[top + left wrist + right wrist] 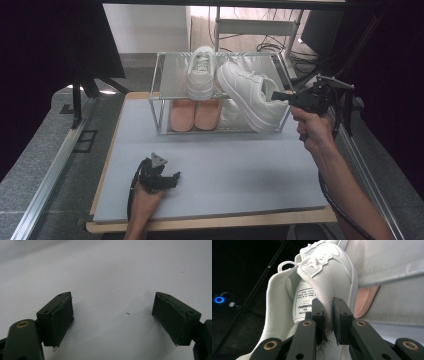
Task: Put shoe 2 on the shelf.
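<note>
I have the right gripper (278, 96) clamped on the collar of a white leather low-top sneaker (250, 93), its jaws nearly together with only the padded rim at the heel opening (327, 312) pinched between them; I took it there because the rim is thin enough to bite and firm enough to carry the shoe's weight. The sneaker hangs tilted at the front right corner of the two-tier wire-frame shoe rack with a frosted top shelf (175, 80), toe resting up on the top shelf and heel dropping past the front edge, so it is neither fully on the rack nor free of it. Its mate, a second white sneaker (201, 72), stands squarely on the top shelf just beside it, toe pointing away from me, which I take as the pose the held one should match. Below, a pair of pink slippers (195, 114) fills the lower shelf, so the top is the only sensible spot. My left gripper (170, 179) rests idle on the pale grey table mat (225, 165), well apart from the rack, jaws spread wide and holding nothing; I keep it low and out of the way.
</note>
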`<state>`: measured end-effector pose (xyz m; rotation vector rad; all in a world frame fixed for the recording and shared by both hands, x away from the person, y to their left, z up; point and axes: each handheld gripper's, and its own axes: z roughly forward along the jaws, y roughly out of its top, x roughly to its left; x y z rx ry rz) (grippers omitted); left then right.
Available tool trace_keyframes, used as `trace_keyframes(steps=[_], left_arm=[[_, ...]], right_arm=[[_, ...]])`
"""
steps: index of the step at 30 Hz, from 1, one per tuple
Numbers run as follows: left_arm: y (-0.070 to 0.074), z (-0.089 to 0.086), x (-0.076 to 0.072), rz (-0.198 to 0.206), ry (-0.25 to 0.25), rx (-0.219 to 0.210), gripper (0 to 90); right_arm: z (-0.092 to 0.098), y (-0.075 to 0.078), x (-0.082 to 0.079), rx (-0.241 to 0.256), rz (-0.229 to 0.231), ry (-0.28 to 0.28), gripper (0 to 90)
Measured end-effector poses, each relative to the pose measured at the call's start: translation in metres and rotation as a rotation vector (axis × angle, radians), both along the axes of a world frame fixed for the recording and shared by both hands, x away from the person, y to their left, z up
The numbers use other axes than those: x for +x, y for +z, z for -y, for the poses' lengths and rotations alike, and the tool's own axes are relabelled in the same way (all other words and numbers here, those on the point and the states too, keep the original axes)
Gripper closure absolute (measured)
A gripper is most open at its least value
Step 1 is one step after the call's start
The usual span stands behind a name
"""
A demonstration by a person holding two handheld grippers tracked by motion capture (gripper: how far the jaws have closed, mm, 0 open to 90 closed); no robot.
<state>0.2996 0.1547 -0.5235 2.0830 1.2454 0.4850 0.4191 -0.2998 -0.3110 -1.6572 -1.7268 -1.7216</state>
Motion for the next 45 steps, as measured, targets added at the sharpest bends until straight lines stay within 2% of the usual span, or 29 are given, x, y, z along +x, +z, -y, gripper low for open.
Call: trace_keyframes(steps=[6, 16, 20, 24, 27, 30, 32, 33, 39, 45], left_arm=[[0.000, 0.000, 0.000, 0.001, 0.000, -0.001, 17.3], [0.000, 0.000, 0.000, 0.003, 0.003, -0.005, 17.3], [0.000, 0.000, 0.000, 0.004, 0.003, -0.004, 17.3], [0.000, 0.000, 0.000, 0.004, 0.003, -0.005, 17.3], [0.000, 0.000, 0.000, 0.004, 0.003, -0.004, 17.4], [0.000, 0.000, 0.000, 0.004, 0.003, -0.004, 17.4], [0.000, 0.000, 0.000, 0.004, 0.003, -0.004, 17.4], [0.000, 0.000, 0.000, 0.004, 0.003, -0.004, 17.4], [0.000, 0.000, 0.000, 0.004, 0.002, -0.002, 17.4], [0.000, 0.000, 0.000, 0.003, 0.001, 0.000, 17.4]], right_arm=[[-0.016, 0.005, 0.022, -0.048, 0.009, -0.057, 80.8], [-0.031, 0.007, 0.049, -0.118, 0.031, -0.162, 80.6], [-0.037, 0.007, 0.056, -0.141, 0.045, -0.179, 79.0], [-0.046, 0.009, 0.060, -0.125, 0.055, -0.160, 73.5], [-0.050, 0.011, 0.061, -0.148, 0.077, -0.154, 69.6], [-0.044, 0.009, 0.062, -0.101, 0.076, -0.135, 61.8], [-0.036, 0.008, 0.062, -0.057, 0.069, -0.128, 58.9], [-0.034, 0.008, 0.061, -0.052, 0.070, -0.127, 58.2], [-0.018, 0.012, 0.047, -0.052, 0.101, -0.104, 57.8], [0.003, 0.007, 0.030, -0.069, 0.127, -0.085, 57.8]])
